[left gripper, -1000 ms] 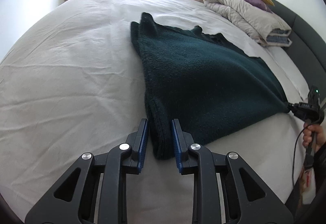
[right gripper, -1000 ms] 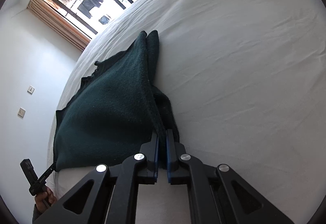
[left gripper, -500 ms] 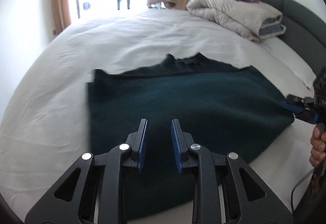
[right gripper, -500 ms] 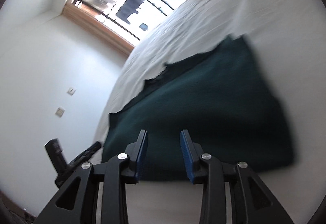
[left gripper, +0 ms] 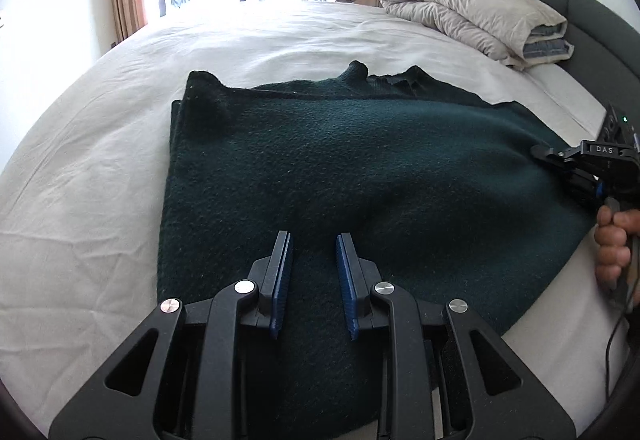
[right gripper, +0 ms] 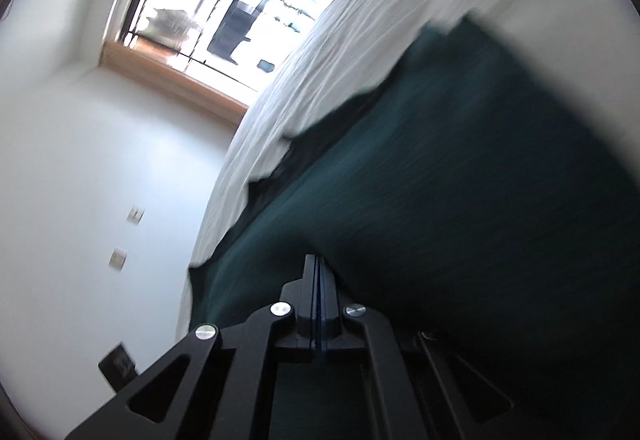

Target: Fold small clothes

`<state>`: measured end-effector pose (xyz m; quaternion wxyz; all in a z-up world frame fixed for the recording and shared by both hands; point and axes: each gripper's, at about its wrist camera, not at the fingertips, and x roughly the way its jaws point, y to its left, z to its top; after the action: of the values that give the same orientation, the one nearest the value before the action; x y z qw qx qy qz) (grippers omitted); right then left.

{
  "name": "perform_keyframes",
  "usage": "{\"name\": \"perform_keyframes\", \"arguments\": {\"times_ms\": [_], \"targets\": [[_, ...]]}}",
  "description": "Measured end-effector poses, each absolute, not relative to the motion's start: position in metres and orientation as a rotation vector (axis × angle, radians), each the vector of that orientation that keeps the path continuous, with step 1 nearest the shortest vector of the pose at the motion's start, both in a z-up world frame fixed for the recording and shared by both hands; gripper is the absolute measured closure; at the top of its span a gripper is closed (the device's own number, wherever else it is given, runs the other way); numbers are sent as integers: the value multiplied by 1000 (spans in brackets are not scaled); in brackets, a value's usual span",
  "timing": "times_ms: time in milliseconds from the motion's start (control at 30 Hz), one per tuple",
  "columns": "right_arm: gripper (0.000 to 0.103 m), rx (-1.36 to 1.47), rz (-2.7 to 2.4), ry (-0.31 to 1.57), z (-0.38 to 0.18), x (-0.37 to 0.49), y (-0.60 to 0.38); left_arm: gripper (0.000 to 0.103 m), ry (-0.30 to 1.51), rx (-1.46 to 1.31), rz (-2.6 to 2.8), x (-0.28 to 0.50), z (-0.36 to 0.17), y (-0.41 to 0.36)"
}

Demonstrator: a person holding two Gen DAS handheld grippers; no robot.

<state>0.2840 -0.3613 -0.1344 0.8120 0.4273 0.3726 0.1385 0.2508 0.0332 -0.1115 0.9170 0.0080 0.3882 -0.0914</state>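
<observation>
A dark green knitted garment (left gripper: 360, 176) lies spread on the white sheet of the bed (left gripper: 80, 200), folded so that an upper layer covers a lower one; the lower layer's edge shows along the far side, where a small collar piece sticks up. It occupies the near middle part of the bed and reaches the bed's near edge.

The left gripper (left gripper: 313, 272) hangs just above the garment's near part. Its jaws stand partly apart, with a narrow gap, and the blue pads (left gripper: 282, 280) have only the cloth's surface showing between them; they hold nothing.

In the left wrist view, the right gripper (left gripper: 556, 156) is at the garment's right edge, held by a hand (left gripper: 612, 240) at the frame's side. The right wrist view is blurred. There the right gripper (right gripper: 319, 272) has jaws fully closed, pad against pad, having just closed, and no cloth is seen between them. The garment fills the area behind and to the right of them.

A folded beige duvet (left gripper: 472, 16) with a yellow and a purple pillow lies at the head of the bed, well apart from the garment.
</observation>
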Motion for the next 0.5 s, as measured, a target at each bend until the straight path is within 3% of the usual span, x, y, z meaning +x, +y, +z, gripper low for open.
{"name": "perform_keyframes", "arguments": {"times_ms": [167, 333, 400, 500], "targets": [[103, 986, 111, 700, -128, 263, -412, 81, 784, -41, -215, 250, -115, 43], [83, 969, 231, 651, -94, 256, -358, 81, 785, -55, -224, 251, -117, 44], [68, 922, 395, 690, -82, 260, -303, 81, 782, -41, -216, 249, -118, 42], [67, 866, 551, 769, -86, 268, -226, 81, 781, -44, -217, 249, -119, 41]]}}
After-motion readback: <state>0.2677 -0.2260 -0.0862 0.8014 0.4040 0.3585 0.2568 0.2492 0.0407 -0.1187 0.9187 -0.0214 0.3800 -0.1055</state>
